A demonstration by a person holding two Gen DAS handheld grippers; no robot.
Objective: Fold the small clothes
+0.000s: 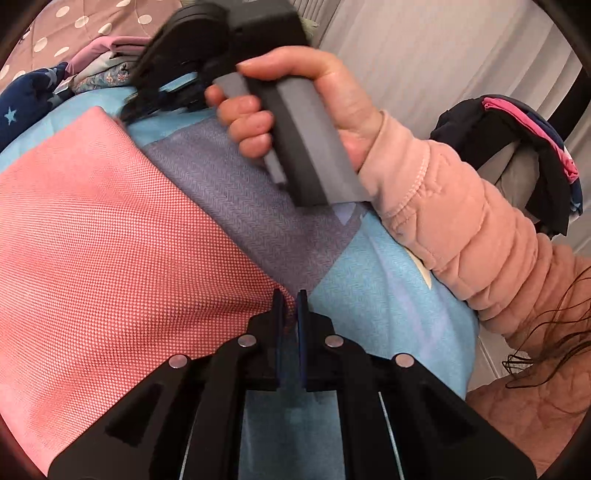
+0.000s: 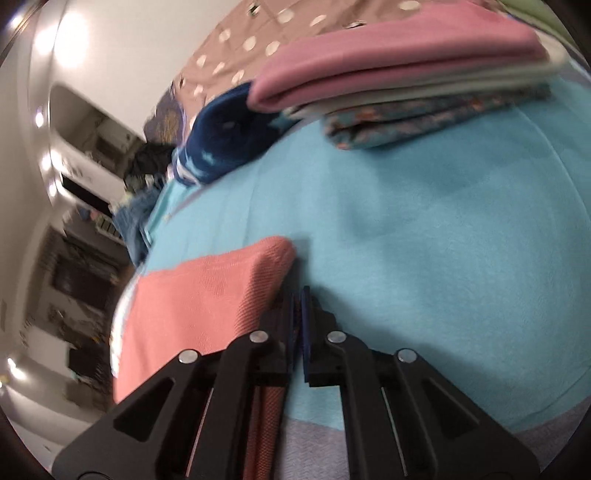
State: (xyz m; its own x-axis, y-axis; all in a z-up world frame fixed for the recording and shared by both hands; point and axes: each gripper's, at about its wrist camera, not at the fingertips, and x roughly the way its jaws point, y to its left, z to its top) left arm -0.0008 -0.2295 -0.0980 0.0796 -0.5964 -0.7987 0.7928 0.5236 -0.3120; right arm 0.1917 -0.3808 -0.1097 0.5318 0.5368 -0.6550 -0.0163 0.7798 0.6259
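A salmon-pink knit garment (image 1: 110,229) lies flat on a light blue bed cover (image 2: 424,240). In the left wrist view my left gripper (image 1: 290,306) is at the garment's near edge, jaws shut with a strip of pink cloth between them. My right gripper (image 1: 129,110), held by a hand (image 1: 295,92) in a peach quilted sleeve, is blurred and reaches the garment's far corner. In the right wrist view the right gripper (image 2: 298,302) is shut at the edge of the pink garment (image 2: 207,302), and the cloth runs under its left finger.
A stack of folded clothes (image 2: 399,62), pink on top, sits further up the bed beside a navy star-print garment (image 2: 229,133). A brown polka-dot quilt (image 1: 74,22) lies behind. Dark clothes with a pink piece (image 1: 517,155) hang at the right. A grey-purple patch (image 1: 240,206) marks the cover.
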